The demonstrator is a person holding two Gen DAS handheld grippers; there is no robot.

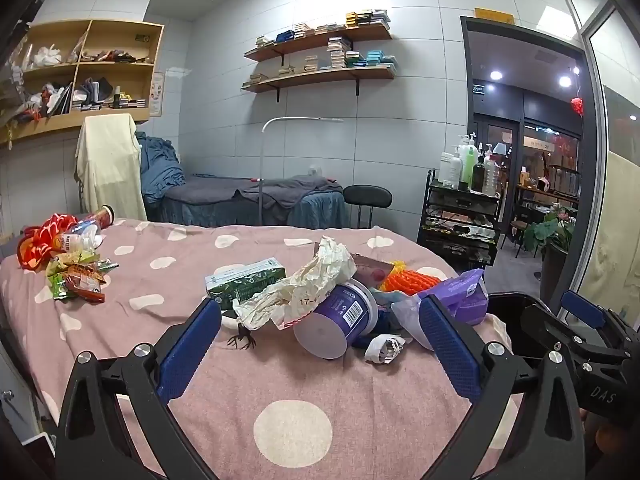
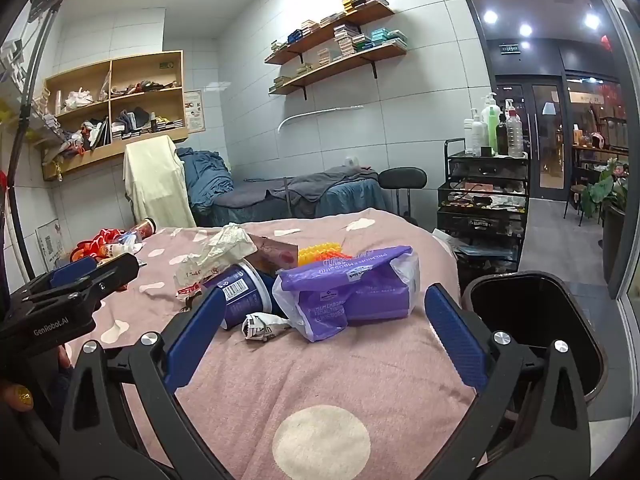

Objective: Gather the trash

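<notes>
The purple plastic tissue pack (image 2: 352,292) lies on the pink polka-dot bedspread (image 2: 320,384), directly ahead of the right gripper (image 2: 326,330), long axis crosswise to its fingers. The black trash bin (image 2: 560,320) stands right of the pack. Both the right and left gripper (image 1: 320,340) are spread wide, empty. The right is judged nearer.

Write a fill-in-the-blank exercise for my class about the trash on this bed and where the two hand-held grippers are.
1. The purple tub lies on its ____ on the pink bedspread.
2. The colour of the tissue pack is ____.
3. Both the left hand-held gripper and the right hand-held gripper have their jaws ____.
4. The black bin stands to the ____ of the bed.

Missing words: side; purple; open; right
</notes>
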